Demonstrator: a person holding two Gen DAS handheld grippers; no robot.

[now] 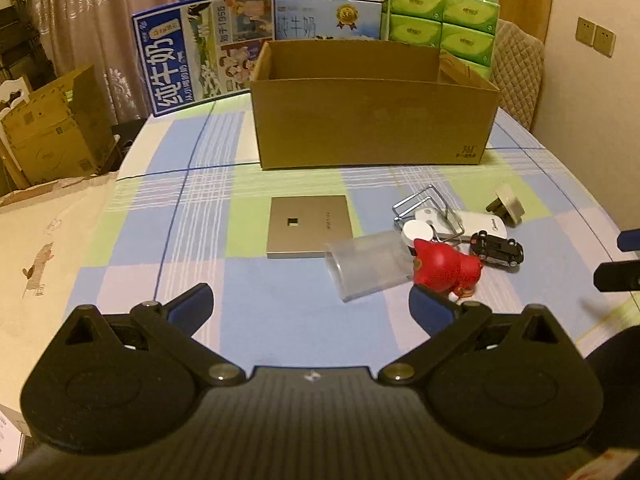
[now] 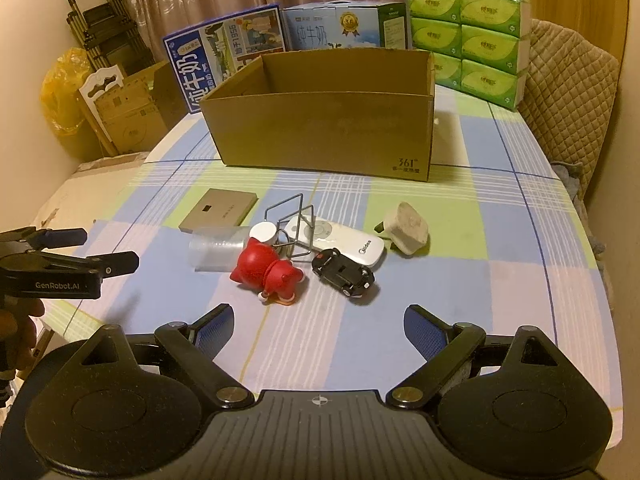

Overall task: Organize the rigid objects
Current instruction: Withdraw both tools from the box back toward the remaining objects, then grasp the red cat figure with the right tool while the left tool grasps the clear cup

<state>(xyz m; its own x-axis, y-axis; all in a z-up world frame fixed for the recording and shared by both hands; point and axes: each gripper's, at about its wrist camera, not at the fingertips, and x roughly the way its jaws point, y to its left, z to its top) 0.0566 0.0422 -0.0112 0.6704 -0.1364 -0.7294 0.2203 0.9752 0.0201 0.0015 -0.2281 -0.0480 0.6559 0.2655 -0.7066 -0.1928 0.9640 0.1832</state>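
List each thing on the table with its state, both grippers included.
cardboard box: upright, open-topped
clear cup: on its side
red figure: lying down
toy car: on its wheels
remote: flat
plug: tipped over
grey panel: flat
left gripper: open, empty
right gripper: open, empty

Cardboard box (image 2: 320, 136): "361°". Remote (image 2: 340, 242): "Midea". Left gripper (image 2: 108, 252): "GenRobot.AI". Blue milk carton (image 1: 204, 52): "纯牛奶", "1956". Pale milk carton (image 2: 332, 28): "纯牛奶".
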